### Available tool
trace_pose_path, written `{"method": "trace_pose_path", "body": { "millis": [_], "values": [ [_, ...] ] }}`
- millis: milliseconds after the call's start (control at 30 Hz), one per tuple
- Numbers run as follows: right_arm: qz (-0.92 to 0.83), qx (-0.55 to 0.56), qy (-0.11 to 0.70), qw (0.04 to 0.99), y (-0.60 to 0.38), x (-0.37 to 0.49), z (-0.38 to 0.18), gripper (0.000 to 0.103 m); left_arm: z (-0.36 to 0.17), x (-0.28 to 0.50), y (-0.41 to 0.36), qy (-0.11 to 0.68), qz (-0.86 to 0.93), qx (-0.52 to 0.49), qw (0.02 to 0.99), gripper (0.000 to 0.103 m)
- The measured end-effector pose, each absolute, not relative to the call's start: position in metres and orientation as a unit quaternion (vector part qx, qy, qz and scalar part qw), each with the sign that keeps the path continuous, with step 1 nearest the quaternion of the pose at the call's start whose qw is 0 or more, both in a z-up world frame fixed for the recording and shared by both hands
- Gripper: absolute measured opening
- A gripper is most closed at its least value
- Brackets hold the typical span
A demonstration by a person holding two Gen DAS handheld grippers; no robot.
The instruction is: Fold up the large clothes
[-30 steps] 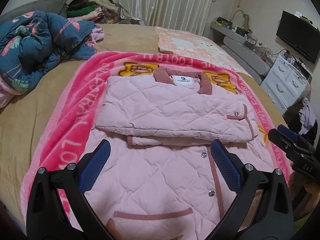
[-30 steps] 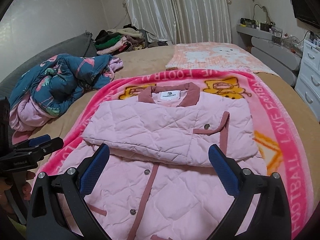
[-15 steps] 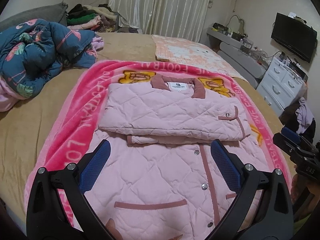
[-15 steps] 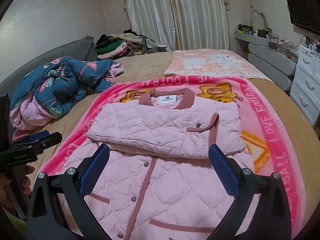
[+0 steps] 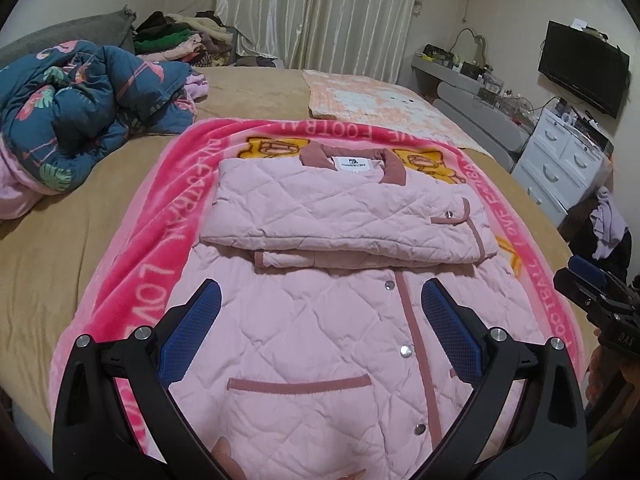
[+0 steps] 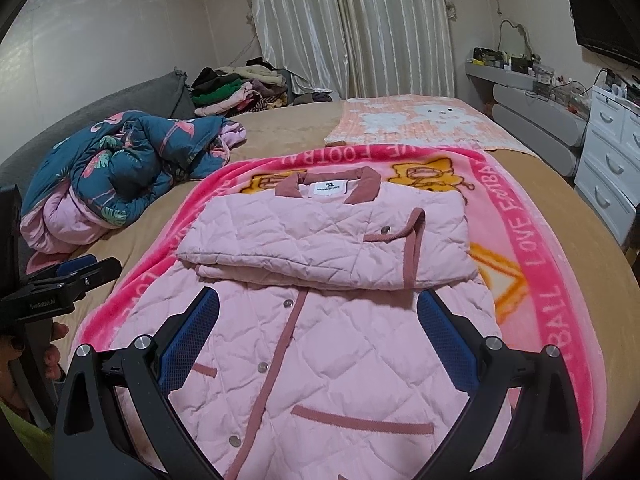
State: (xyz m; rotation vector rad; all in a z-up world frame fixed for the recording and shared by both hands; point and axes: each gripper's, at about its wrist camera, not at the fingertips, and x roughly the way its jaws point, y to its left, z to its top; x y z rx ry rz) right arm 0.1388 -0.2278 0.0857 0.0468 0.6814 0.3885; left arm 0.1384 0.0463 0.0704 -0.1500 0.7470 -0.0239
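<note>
A pink quilted jacket (image 5: 320, 320) with dusty-rose trim lies flat on a pink blanket (image 5: 132, 280) on the bed. Both sleeves are folded across its chest in a band (image 5: 344, 220) below the collar. It also shows in the right wrist view (image 6: 320, 344). My left gripper (image 5: 320, 328) is open and empty above the jacket's lower half. My right gripper (image 6: 318, 332) is open and empty above the same part. The right gripper also shows at the right edge of the left wrist view (image 5: 592, 292); the left gripper shows at the left edge of the right wrist view (image 6: 68, 280).
A crumpled blue flamingo quilt (image 5: 76, 112) lies at the left of the tan bed (image 5: 48, 264). A peach blanket (image 5: 372, 96) lies beyond the pink one. Piled clothes (image 5: 180, 36) sit by the curtains. White drawers (image 5: 560, 164) and a TV (image 5: 580, 64) stand at the right.
Both grippers have pulled back toward the jacket's hem and risen a little, so more of the lower jacket and pockets shows. The jacket has not moved.
</note>
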Motion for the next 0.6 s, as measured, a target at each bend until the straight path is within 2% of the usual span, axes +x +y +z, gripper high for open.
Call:
{"method": "trace_pose_path", "body": {
  "millis": [600],
  "values": [
    [0.176, 0.014, 0.363, 0.915, -0.246, 0.107, 0.047, 0.099, 0.027, 0.11, 0.059, 0.391, 0.014, -0.067, 0.918, 0.094]
  ]
}}
